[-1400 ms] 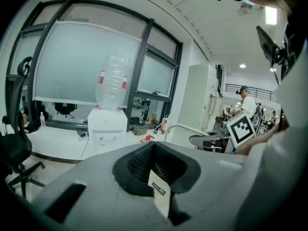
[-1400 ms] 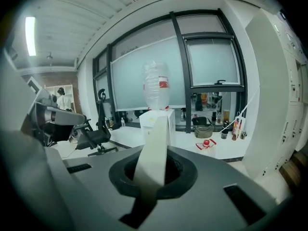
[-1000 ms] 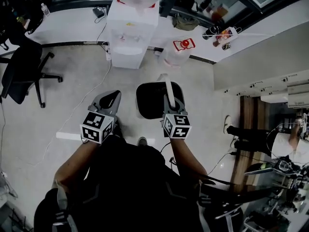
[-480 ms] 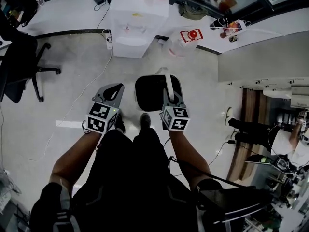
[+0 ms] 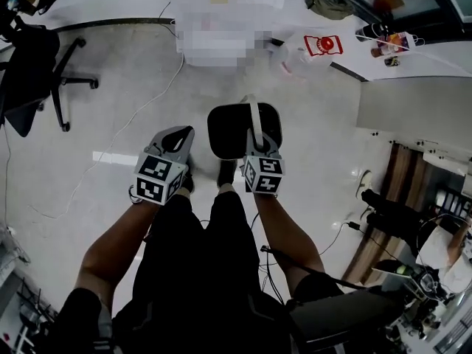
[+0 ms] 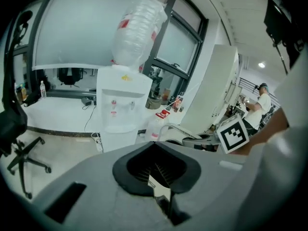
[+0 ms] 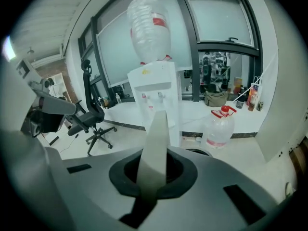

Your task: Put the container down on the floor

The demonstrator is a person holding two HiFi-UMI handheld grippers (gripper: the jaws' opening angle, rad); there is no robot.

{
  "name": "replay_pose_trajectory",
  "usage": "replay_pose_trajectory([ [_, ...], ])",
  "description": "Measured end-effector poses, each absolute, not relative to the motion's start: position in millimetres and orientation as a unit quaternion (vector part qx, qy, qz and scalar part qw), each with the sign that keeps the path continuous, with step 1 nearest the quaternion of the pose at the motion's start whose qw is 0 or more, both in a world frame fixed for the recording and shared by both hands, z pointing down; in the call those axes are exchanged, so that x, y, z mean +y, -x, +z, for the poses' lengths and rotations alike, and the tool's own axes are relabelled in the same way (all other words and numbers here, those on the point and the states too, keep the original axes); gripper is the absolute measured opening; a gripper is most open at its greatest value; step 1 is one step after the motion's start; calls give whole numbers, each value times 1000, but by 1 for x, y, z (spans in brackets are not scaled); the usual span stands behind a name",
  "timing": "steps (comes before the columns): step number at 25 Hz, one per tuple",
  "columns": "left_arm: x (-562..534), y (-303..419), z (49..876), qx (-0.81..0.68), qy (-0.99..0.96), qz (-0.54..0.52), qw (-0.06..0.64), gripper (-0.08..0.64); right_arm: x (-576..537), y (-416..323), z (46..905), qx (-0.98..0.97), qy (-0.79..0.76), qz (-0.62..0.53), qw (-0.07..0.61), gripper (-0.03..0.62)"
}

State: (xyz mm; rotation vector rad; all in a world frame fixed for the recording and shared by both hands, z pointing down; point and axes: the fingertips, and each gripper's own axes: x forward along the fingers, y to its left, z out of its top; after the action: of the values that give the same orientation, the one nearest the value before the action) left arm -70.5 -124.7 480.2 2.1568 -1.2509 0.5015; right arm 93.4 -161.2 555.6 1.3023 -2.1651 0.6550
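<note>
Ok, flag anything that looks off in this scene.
Nothing spilled or damaged. The black container is held by the right hand-held gripper at its grey handle. Only a loose cable trails across the floor.

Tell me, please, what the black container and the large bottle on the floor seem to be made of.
Container: likely matte black plastic, dull and unreflective; its pale handle looks like a flat plastic strip. Bottle: clear glossy plastic, see-through, red cap.
</note>
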Motion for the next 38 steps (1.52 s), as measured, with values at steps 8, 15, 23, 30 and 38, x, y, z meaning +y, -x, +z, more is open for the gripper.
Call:
replay_pose_trajectory([
  [8,-139,51,549,-475,-791,203,328,11,-176,-101,650,-786,-465,272,303,9],
  [15,-153,62,597,-489,-770,206,355,11,-189,-101,721,-772,-458,301,322,9],
  [23,-176,69,659,-494,-753,208,381,11,-205,-86,783,-765,-448,312,341,9],
  [30,-193,79,730,-514,-719,205,421,11,-217,-73,822,-756,-450,347,324,9],
  [38,-183,73,792,-510,-693,204,467,11,-216,-64,874,-755,-441,342,344,9],
])
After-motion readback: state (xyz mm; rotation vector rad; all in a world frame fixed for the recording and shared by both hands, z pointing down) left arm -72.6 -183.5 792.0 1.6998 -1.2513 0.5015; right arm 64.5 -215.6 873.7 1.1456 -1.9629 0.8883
